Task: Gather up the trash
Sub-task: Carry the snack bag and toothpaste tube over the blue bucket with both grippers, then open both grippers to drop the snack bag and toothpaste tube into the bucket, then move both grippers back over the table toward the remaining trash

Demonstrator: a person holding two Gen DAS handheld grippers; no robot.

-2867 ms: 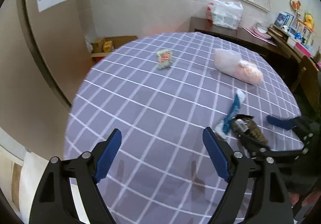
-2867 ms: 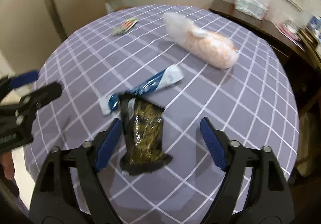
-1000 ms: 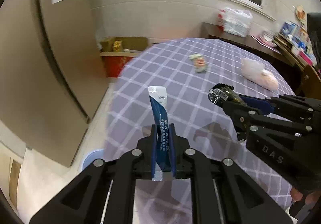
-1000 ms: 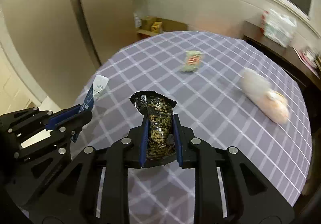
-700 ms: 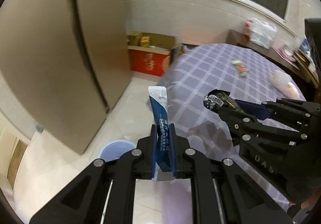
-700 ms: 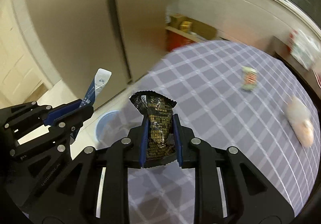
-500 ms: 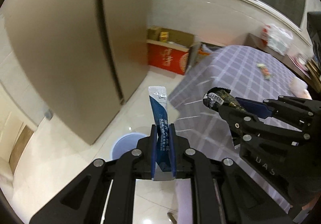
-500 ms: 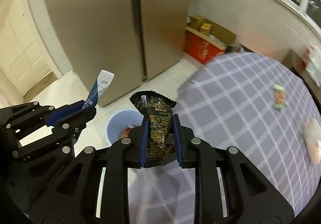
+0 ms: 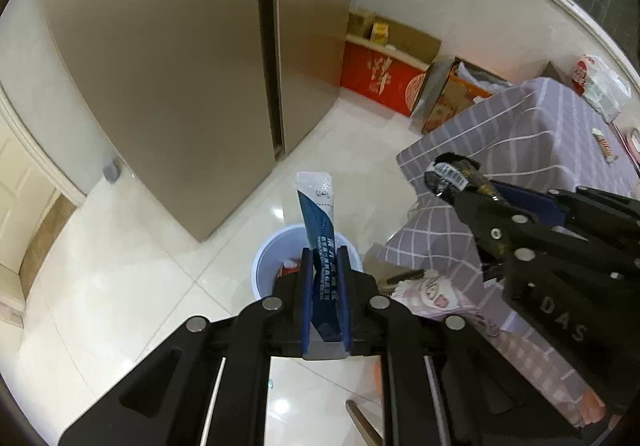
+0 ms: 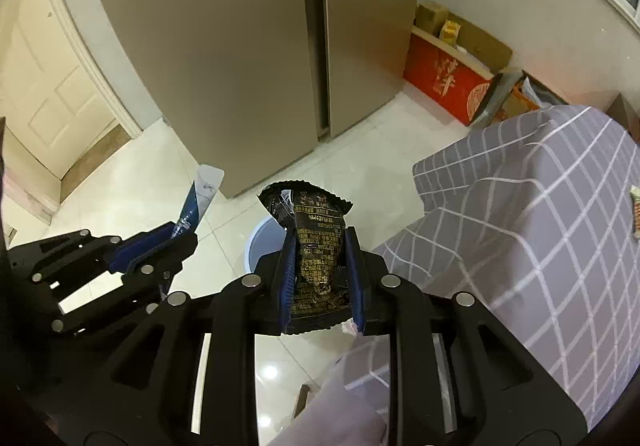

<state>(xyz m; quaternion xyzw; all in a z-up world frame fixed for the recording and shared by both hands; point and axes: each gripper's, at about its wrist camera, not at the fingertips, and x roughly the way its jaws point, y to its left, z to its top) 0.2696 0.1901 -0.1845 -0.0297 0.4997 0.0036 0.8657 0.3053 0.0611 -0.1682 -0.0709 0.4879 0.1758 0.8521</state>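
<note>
Left fingers (image 9: pixel 326 266) pinching blue sachet (image 9: pixel 318 214), right fingers (image 10: pixel 320 258) clamping dark wrapper (image 10: pixel 316 242)

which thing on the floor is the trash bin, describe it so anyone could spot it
Start at the tall beige fridge. On the glossy white tile floor off its corner, beside the hanging purple checked tablecloth, stands a round pale-blue plastic bin. It alone is open-topped; the cardboard boxes line the wall.

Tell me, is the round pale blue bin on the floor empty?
No, the round pale blue bin already holds something red inside.
</note>
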